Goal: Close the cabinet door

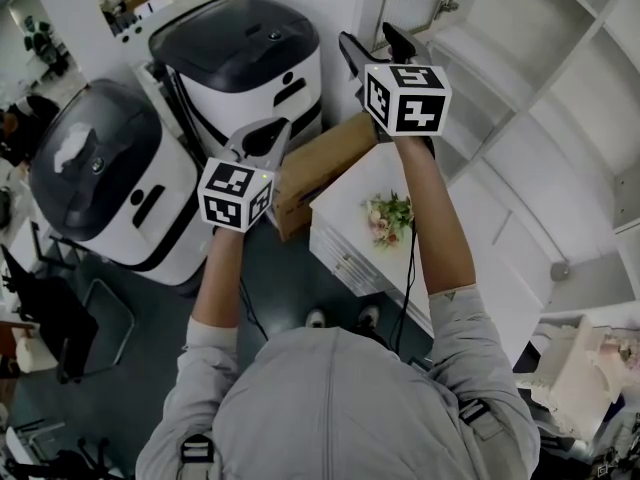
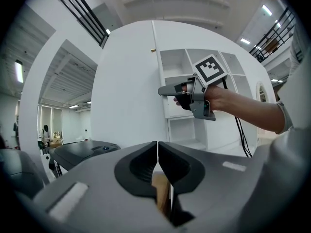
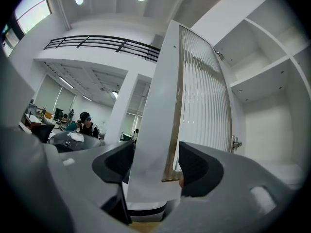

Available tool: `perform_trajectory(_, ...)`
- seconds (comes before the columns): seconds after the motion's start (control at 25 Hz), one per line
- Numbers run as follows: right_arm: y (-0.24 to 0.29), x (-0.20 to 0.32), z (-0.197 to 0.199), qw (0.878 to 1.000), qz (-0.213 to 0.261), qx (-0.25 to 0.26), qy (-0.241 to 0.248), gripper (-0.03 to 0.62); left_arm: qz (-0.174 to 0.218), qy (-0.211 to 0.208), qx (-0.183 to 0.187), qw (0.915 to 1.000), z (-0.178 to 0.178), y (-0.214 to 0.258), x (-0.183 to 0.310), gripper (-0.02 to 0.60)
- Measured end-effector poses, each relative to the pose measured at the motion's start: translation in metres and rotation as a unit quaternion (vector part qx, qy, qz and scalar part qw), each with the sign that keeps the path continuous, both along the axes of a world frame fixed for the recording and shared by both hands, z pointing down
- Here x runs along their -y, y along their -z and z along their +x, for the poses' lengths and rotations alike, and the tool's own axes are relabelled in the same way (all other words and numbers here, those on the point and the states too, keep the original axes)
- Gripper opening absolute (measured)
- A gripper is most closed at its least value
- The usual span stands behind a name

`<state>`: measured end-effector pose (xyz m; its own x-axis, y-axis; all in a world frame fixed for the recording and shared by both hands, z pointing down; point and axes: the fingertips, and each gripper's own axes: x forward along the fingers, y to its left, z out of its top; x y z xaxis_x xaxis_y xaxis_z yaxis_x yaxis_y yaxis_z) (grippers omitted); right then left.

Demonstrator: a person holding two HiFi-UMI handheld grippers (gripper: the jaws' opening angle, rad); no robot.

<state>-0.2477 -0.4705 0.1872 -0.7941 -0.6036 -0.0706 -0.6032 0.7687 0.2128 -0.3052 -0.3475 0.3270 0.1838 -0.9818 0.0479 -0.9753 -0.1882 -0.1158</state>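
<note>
A white cabinet (image 1: 540, 118) with open shelves is seen at the right of the head view. Its ribbed-glass cabinet door (image 3: 160, 106) is stood open, edge-on at the centre of the right gripper view. A cardboard box (image 1: 310, 173) is seen at the head view's centre. The door's edge is pinched between the widely parted jaws of the right claw (image 3: 155, 154). The left claw (image 2: 157, 144) is pressed together, jaw against jaw

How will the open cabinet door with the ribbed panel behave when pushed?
The cabinet door looks rigid, so it should swing on its hinge rather than flex. Its ribbed panel seems glass, so likely fragile if slammed.
</note>
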Motion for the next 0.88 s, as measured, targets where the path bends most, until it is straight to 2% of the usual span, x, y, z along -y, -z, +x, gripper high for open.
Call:
perform_trajectory(0.28, -0.002, -0.013, 0.026, 0.999, -0.018, 0.012, 0.030, 0.261, 0.001, -0.015, 0.003, 0.9999, 0.017, 0.003, 0.008, 0.026)
perform_trajectory(0.52, -0.003, -0.023, 0.064, 0.999, -0.029, 0.021, 0.036, 0.240, 0.002, -0.040, 0.006, 0.9992, 0.041, 0.005, 0.020, 0.026)
perform_trajectory(0.68, -0.005, -0.031, 0.086, 1.000, -0.007, 0.005, 0.022, 0.169, 0.006, -0.068, 0.012, 0.9976, 0.067, 0.009, 0.031, 0.026)
perform_trajectory(0.88, -0.006, -0.033, 0.120, 1.000, 0.007, -0.017, 0.006, 0.139, 0.011, -0.102, 0.011, 0.9947, 0.101, 0.013, 0.045, 0.026)
